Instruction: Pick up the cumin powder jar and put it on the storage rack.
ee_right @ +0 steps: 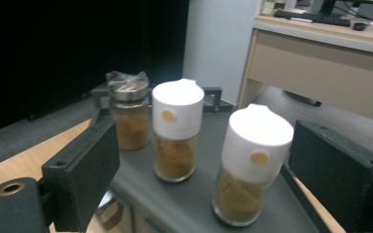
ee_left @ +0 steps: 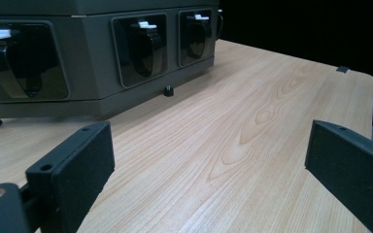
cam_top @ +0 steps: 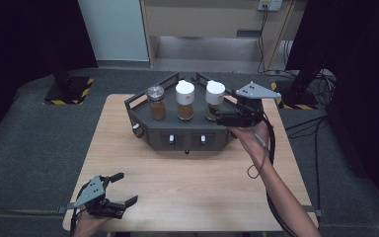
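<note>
Wooden table (cam_top: 177, 187): right gripper (cam_top: 216, 117), jaws released, partly hides the nearest white-capped jar (cam_top: 214, 101); left gripper (cam_top: 124, 187) released.

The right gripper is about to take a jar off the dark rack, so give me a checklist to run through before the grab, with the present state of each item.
1. Right gripper jaws open: ok, they stand wide apart in the right gripper view.
2. Nearest white-capped jar between the jaws: ok, though the pads are not touching it.
3. Jar upright on the rack: ok.
4. Room beside it: ok, the middle white-capped jar stands apart from it.
5. Metal-lidded jar out of the way: ok, it stands farthest off.
6. Left gripper out of the way: ok, open over the table, away from the rack.
</note>
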Motion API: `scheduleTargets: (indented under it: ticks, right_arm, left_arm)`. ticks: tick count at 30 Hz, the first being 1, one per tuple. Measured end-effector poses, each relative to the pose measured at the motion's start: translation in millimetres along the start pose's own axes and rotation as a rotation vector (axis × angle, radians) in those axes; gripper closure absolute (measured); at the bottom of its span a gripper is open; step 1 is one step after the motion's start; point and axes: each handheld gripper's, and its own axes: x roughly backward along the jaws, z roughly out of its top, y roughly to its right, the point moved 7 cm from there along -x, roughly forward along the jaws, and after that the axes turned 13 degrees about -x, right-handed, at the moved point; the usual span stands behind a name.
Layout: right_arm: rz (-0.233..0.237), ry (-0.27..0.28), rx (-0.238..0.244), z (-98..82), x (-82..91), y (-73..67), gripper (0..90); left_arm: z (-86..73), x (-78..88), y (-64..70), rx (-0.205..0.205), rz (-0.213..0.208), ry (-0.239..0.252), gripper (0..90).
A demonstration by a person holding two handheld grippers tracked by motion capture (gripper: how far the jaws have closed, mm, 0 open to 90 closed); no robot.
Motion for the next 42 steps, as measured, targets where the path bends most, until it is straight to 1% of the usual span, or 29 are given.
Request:
scheduleTargets:
  ticks: [3,7,11,13,15,17,21,23,27,31,33,34,38,39,42]
  right_arm:
    - [0.03,0.008,0.004,-8.5,9.9,1.5,10.9]
    - [0.062,-0.001,-0.004,-20.4,19.9,3.3,10.8]
    - [0.096,0.005,0.012,-36.9,31.7,4.4,10.8]
    - [0.097,0.014,0.022,-45.8,37.2,5.0,10.7]
    - [0.108,0.012,0.015,-54.1,42.0,6.8,10.5]
    - [0.111,0.008,0.019,-62.5,47.4,7.3,10.4]
    - [0.131,0.017,0.019,-78.8,60.3,8.9,10.4]
    - [0.14,0.005,0.008,-85.9,66.6,9.7,10.4]
    - [0.145,-0.012,0.0,-100.9,78.8,10.2,10.3]
    - [0.136,-0.016,0.008,-114.2,91.1,10.0,10.3]
    - [0.116,-0.024,0.02,-119.2,96.4,8.5,10.3]
    - [0.114,-0.022,0.024,-122.2,98.8,8.7,10.3]
    - [0.104,-0.019,0.019,-135.4,107.1,10.1,10.3]
    - [0.097,-0.017,0.024,-139.1,108.8,10.3,10.3]
    - [0.088,-0.025,0.02,-150.7,113.1,11.9,10.3]
  left_arm:
    - [0.3,-0.9,0.2,-0.006,-0.003,-0.006,2.9]
    - [0.2,-2.1,0.1,-0.004,-0.005,-0.009,2.9]
    - [-0.1,-2.0,0.1,-0.005,-0.003,-0.013,2.9]
    - [-0.1,-1.9,0.3,-0.007,-0.003,-0.016,2.9]
    - [0.0,-1.3,0.8,-0.007,-0.004,-0.015,2.9]
    - [0.1,-0.3,1.0,-0.01,-0.004,-0.015,3.0]
    - [-0.3,1.3,0.9,-0.004,0.002,-0.006,2.9]
    - [-0.3,1.5,0.7,-0.003,0.002,-0.006,2.9]
    - [-0.3,1.0,0.7,-0.003,0.0,-0.007,2.9]
    - [-0.4,1.3,0.6,-0.001,0.001,-0.006,2.9]
    - [-0.6,1.3,0.4,0.001,0.001,-0.005,2.9]
    - [-0.5,1.3,0.4,0.001,0.001,-0.006,2.9]
    - [-0.4,0.6,0.6,0.0,-0.004,-0.008,2.9]
    - [-0.3,0.4,0.7,0.001,-0.005,-0.009,2.9]
    - [-0.3,0.3,0.7,0.001,-0.007,-0.01,2.9]
